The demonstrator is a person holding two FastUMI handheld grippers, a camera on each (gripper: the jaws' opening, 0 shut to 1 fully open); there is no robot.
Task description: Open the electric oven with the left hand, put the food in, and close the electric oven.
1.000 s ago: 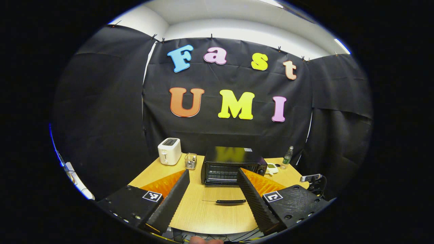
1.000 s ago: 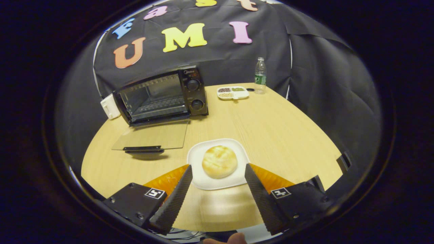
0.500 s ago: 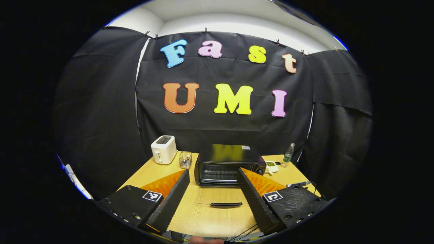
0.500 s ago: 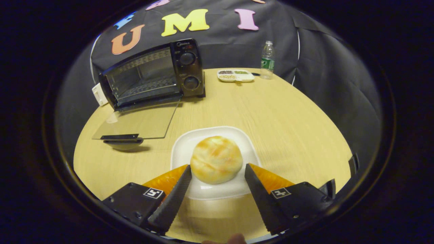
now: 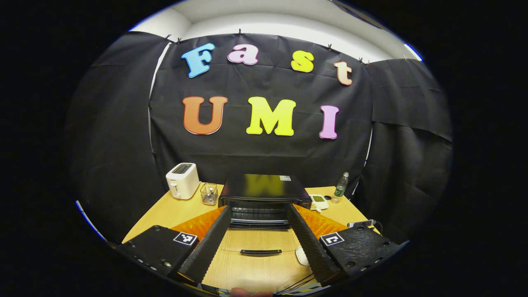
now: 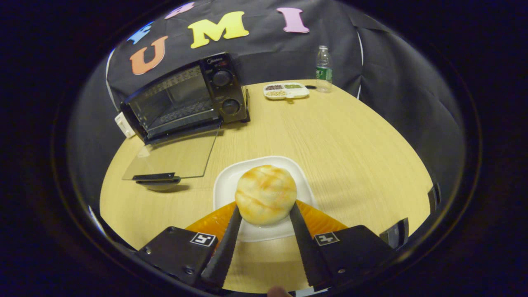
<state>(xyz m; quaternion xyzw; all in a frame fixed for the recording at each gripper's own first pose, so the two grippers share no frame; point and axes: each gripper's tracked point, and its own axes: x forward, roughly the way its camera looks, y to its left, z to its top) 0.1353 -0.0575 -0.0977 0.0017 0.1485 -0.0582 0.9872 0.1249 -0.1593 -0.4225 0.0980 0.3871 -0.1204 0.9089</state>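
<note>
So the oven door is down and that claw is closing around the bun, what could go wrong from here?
Three things, I'd guess. The right gripper has its fingers at the sides of the soft bun; too hard a squeeze could dent it, too light and it may slip. Lifting could drag the white plate along. And the glass door lies open and flat in front of the oven, so a low carry could knock it.

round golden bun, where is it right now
In the right gripper view the round golden bun sits on the white plate, between the right gripper's fingertips.
</note>
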